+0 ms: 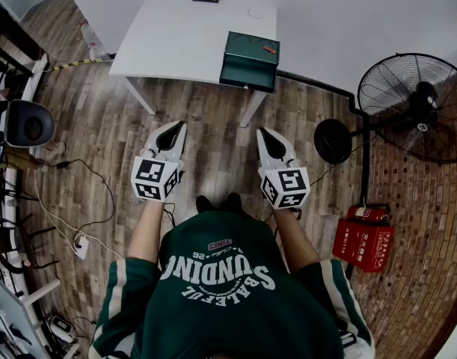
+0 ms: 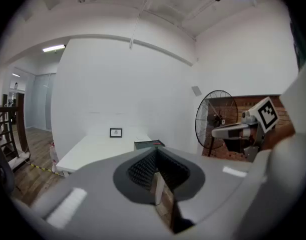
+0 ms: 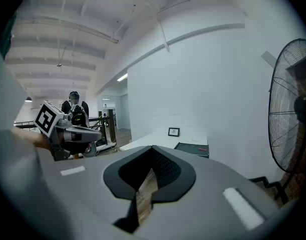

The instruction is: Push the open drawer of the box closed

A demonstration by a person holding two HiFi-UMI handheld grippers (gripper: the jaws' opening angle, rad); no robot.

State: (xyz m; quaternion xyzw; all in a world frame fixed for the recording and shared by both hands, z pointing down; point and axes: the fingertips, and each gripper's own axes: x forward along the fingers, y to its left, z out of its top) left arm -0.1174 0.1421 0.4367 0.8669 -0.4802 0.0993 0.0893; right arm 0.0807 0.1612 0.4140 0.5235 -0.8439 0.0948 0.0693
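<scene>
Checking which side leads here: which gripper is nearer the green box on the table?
Right. The right gripper is in front of the green box, almost in line with it, apart from it; the left gripper is off to the box's left, farther away.

A dark green rectangular box [image 1: 249,60] is seen standing upright on a white table [image 1: 176,43], at its near right corner, with its front face set at the table's near edge. A small red mark [image 1: 269,49] is carried on its flat top. How far the drawer stands out cannot be made out.
</scene>
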